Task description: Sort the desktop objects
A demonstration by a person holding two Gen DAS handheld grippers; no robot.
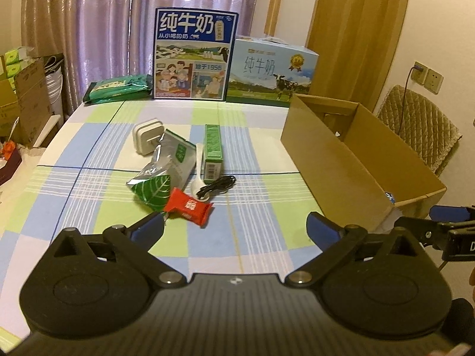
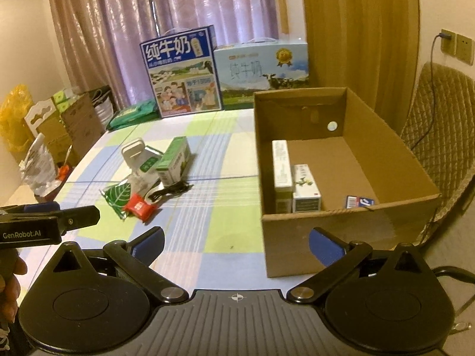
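Note:
On the checked tablecloth lies a pile: a red snack packet [image 1: 188, 206] [image 2: 138, 207], a green leaf-print pouch [image 1: 153, 189] [image 2: 117, 195], a silver-green foil bag [image 1: 175, 155], a white spoon [image 1: 197, 179], a black cable [image 1: 217, 186] [image 2: 169, 192], a green box [image 1: 213, 150] [image 2: 174, 160] and a white charger [image 1: 147, 136] [image 2: 132, 151]. My left gripper [image 1: 235, 227] is open, empty, just short of the red packet. My right gripper [image 2: 236, 243] is open and empty before the cardboard box [image 2: 326, 225] [image 1: 335, 160], which holds two white boxes [image 2: 305, 188] and a small blue item [image 2: 359, 201].
Two milk cartons [image 1: 194, 55] [image 1: 271, 72] and green packs [image 1: 118, 87] stand along the table's far edge. A padded chair [image 2: 439, 148] is right of the cardboard box. Boxes and bags crowd the floor at left [image 2: 68, 124]. A hand [image 2: 10, 284] holds the left gripper.

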